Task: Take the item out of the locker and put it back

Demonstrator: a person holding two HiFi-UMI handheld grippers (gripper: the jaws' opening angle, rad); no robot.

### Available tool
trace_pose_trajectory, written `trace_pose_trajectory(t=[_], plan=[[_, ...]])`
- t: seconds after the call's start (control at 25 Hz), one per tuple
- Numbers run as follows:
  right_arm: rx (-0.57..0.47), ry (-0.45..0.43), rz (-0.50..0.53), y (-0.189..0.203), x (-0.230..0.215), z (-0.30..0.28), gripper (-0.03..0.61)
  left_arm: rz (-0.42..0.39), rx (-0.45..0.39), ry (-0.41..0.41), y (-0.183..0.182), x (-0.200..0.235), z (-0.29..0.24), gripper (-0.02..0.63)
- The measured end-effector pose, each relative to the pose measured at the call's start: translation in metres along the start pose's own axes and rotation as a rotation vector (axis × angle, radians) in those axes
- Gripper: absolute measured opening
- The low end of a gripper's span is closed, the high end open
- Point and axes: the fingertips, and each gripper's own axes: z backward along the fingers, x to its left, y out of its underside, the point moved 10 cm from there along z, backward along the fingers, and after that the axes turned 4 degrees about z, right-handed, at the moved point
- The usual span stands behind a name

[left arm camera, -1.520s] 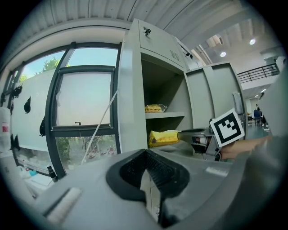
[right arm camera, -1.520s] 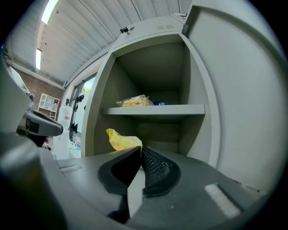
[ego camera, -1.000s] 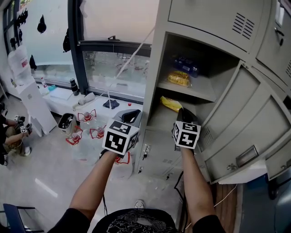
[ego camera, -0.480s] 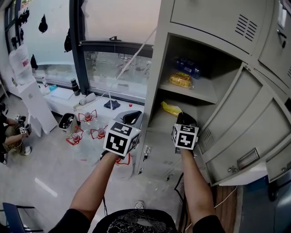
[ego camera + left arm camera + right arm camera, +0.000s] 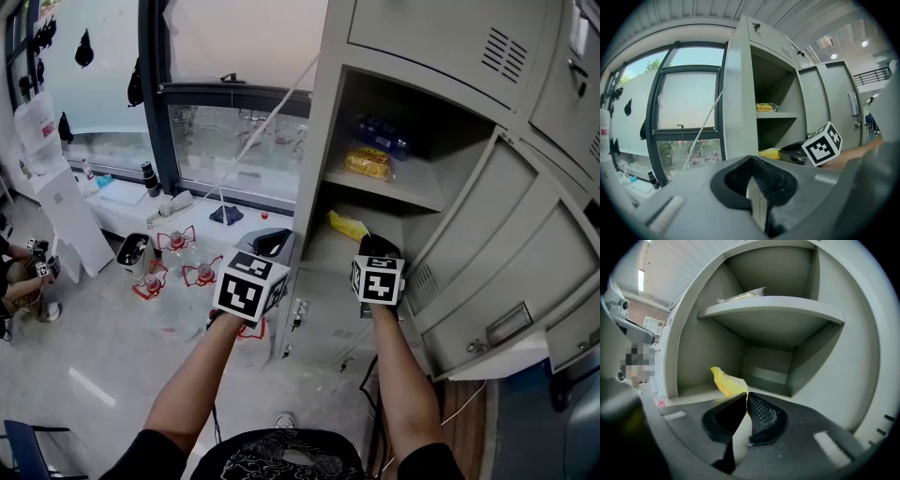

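Observation:
The open grey locker [image 5: 323,141] stands before me. A crumpled yellow packet [image 5: 345,225] hangs just above the lower compartment's floor near its front edge, and my right gripper [image 5: 370,244] is shut on its near end. In the right gripper view the packet [image 5: 726,383] sticks out leftward from the closed tips of that gripper [image 5: 744,394]. My left gripper [image 5: 270,240] is outside the locker, left of its side wall, shut with nothing in it. The left gripper view shows those closed jaws [image 5: 751,164] and the packet [image 5: 769,153] beyond.
The upper shelf [image 5: 403,192] carries a yellow snack pack [image 5: 367,162] and a blue pack [image 5: 384,136]. The locker door [image 5: 487,253] swings open to the right. Water jugs [image 5: 178,272] stand on the floor by the window, and a person [image 5: 19,277] sits at far left.
My right gripper has drawn back a little toward me and lower, bringing the yellow packet along to the compartment's front. The left gripper has hardly moved.

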Motion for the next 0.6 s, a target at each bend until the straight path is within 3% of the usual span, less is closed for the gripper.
trace_pose_trajectory(t=[0.6], plan=[[0.077,-0.066,0.082,0.0032,0.0101,-0.0039,0.046,0.004,0.007,-0.003,0.0050,0.0042,0.0061,0.002]])
